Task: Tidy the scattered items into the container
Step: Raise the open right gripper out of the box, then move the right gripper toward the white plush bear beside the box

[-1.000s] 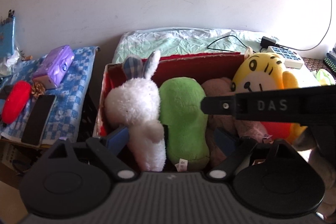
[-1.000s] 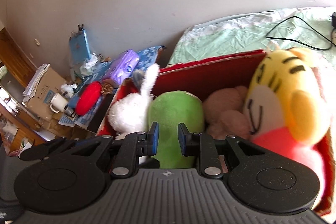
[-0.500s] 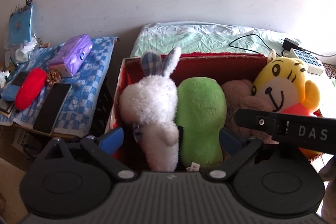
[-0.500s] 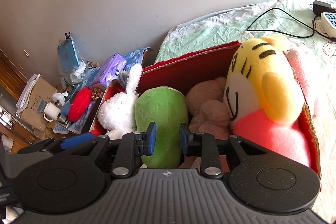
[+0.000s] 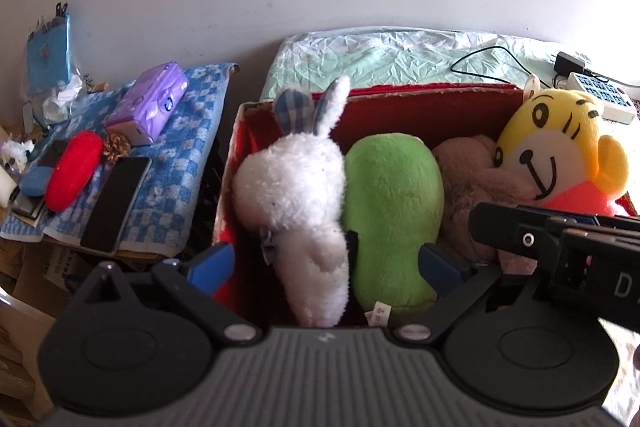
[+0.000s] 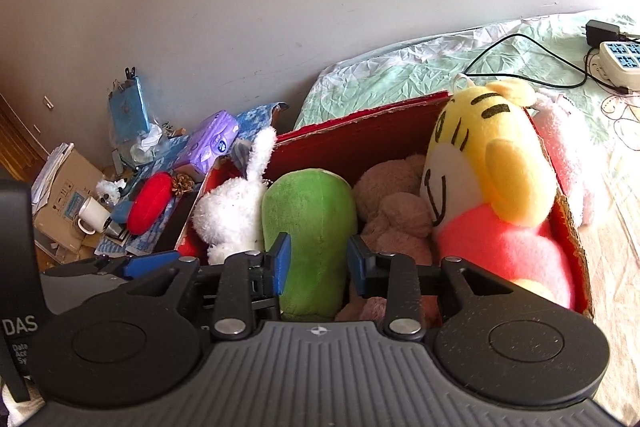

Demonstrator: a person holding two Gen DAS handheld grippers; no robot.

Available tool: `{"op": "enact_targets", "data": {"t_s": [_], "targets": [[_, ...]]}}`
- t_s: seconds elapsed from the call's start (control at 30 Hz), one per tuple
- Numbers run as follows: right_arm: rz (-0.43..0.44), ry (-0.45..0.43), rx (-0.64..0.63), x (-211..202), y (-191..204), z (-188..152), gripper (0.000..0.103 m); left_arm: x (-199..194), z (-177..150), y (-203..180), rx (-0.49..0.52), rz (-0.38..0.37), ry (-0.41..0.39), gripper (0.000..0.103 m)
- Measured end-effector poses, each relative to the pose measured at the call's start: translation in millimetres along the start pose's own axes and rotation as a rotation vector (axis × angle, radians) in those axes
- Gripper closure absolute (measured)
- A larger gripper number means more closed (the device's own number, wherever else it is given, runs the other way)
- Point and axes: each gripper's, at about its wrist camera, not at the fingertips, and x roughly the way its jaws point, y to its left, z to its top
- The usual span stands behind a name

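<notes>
A red cardboard box (image 5: 420, 107) (image 6: 360, 143) on the bed holds several plush toys side by side: a white rabbit (image 5: 296, 187) (image 6: 232, 211), a green toy (image 5: 394, 195) (image 6: 308, 219), a brown toy (image 5: 468, 179) (image 6: 396, 211) and a yellow tiger (image 5: 556, 155) (image 6: 488, 183). My left gripper (image 5: 326, 265) is open and empty, just in front of the box by the rabbit and green toy. My right gripper (image 6: 319, 263) is open and empty, its jaws standing either side of the green toy's near end.
A side table with a blue checked cloth (image 5: 168, 163) stands left of the box, carrying a purple tissue pack (image 5: 150, 103), a red pouch (image 5: 74, 171) and a phone (image 5: 116, 203). A power strip (image 5: 600, 99) and cable (image 6: 520, 59) lie on the bed behind.
Both grippers have drawn back from the box. My right gripper's jaws have opened from almost shut to wider apart. The toys have not moved.
</notes>
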Motion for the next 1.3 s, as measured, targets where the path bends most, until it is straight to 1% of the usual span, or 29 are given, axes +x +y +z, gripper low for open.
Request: {"op": "enact_targets", "data": {"t_s": [0.1,0.27,0.37,0.53,0.67,0.77,0.93,1.13,1.3], "targets": [[0.003,-0.002,0.010,-3,1,0,0.069,-3,1,0,-0.003,-0.002,0.000,0.004],[0.011,-0.036,-0.002,-11,4,0,0.069,-10,4,-1,0.006,0.012,-0.026,0.003],[0.011,-0.053,-0.011,-16,5,0,0.069,-12,5,-2,0.009,0.008,-0.019,0.003],[-0.015,-0.066,-0.009,-22,2,-3,0.063,-12,3,-7,0.015,0.007,0.002,0.003],[-0.004,-0.083,0.019,-29,-7,-4,0.057,-17,4,-10,0.005,0.003,0.002,0.003],[0.010,-0.091,0.017,-35,-11,-1,0.057,-23,5,-18,0.012,0.020,-0.012,0.003],[0.034,-0.103,-0.009,-46,-21,3,0.057,-26,8,-35,0.015,0.036,-0.011,0.003],[0.066,-0.096,-0.012,-58,-43,9,0.057,-30,9,-55,-0.010,0.068,0.008,0.003],[0.097,-0.116,0.001,-75,-65,12,0.057,-37,12,-74,-0.034,0.062,0.034,0.003]]}}
